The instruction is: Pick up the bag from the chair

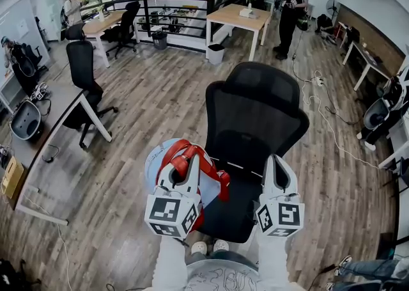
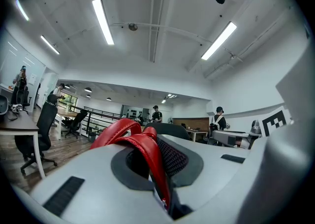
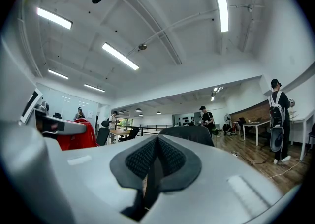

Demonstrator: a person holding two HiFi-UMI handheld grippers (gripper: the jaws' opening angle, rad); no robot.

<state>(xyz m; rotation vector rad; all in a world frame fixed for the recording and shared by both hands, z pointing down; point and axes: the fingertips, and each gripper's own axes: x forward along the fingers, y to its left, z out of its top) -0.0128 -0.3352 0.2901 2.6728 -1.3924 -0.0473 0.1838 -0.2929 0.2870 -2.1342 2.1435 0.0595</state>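
Note:
A light blue bag [image 1: 155,157] with red straps [image 1: 186,153] hangs at the front left of the black office chair [image 1: 255,117]. My left gripper [image 1: 181,164] is shut on the red straps [image 2: 147,151], which run out between its pads in the left gripper view; the left gripper [image 2: 158,169] points level. My right gripper [image 1: 276,163] is held over the chair's right side, shut with nothing in it [image 3: 156,161]. In the right gripper view the red of the bag [image 3: 74,138] shows at the left, and the chair back [image 3: 189,133] lies ahead.
Wooden floor all round. Another black chair [image 1: 83,72] and a desk [image 1: 61,114] stand at the left. A wooden table [image 1: 239,18] and a bin [image 1: 216,54] are beyond the chair. A person [image 1: 291,11] stands at the back right, where cables [image 1: 323,114] lie on the floor.

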